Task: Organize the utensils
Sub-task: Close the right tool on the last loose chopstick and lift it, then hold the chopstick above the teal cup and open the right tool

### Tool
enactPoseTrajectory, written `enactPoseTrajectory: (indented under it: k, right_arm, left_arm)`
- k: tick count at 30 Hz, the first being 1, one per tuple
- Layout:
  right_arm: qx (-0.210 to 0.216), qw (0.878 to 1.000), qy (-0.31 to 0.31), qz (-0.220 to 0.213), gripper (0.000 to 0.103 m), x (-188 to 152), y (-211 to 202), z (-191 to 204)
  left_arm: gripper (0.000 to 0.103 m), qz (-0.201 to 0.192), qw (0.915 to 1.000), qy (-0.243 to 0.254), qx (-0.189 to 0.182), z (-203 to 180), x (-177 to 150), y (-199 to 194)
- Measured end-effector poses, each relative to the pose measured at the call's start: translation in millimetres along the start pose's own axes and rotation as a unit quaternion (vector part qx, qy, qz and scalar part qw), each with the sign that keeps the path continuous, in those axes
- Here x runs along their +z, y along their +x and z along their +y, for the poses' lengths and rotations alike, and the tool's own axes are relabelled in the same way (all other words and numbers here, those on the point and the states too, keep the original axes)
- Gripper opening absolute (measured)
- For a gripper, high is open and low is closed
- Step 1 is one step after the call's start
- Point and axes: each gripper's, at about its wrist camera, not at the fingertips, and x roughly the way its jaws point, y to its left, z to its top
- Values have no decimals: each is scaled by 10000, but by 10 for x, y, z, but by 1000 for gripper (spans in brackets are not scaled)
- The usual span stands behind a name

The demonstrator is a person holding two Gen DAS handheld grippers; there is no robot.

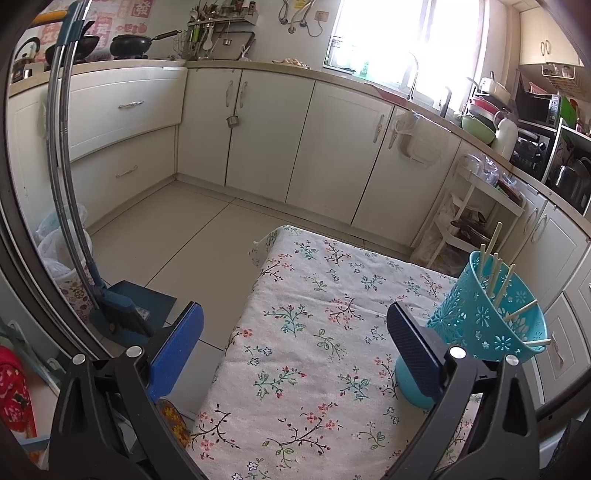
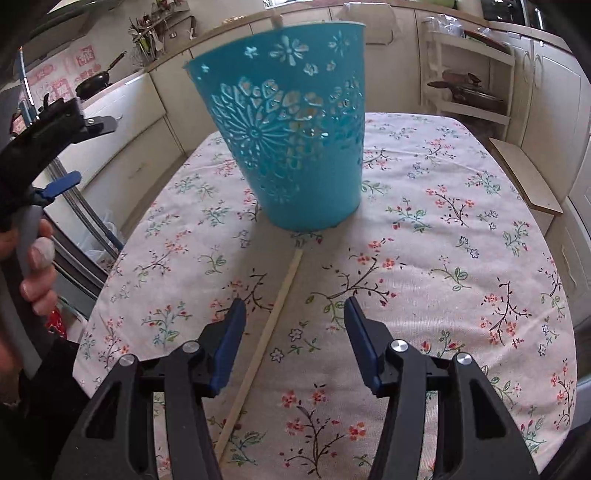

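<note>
Blue-padded fingers point(image 2: 351, 332) of both grippers gape wide, empty; a chopstick point(image 2: 266, 332) lies between the right pair.

A lived-in home kitchen: cream cabinets point(image 1: 266, 125) run under a countertop point(image 1: 258, 66), with black woks point(image 1: 131, 46) at its left end, a utensil rack point(image 1: 207, 33) beside them, and a microwave point(image 1: 535, 107) at its right end.

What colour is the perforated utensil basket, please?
Teal basket with cut-out flower patterns, clearest in the right wrist view.
</note>
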Motion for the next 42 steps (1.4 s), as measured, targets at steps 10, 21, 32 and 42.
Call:
enactPoseTrajectory:
  k: [10,21,32,42]
  right_arm:
    - [-348,9970,-649,243,36,-31,206,186]
    - [368,9985,-138,378,6,17,-239,-190]
    - [1597,9653,506,-2004,6,1075,-1530,-263]
    - [784,9352,443,-3426,6,1866,-1110,2]
  left_arm:
    - [96,116,9999,26,-16,-23,-18,54]
    - [96,208,9998,-14,-40,-3,-34,92]
    - [96,439,9988,224,-78,-125,-130,197]
    - [96,1400,9794,1425,-290,-535,-504,777]
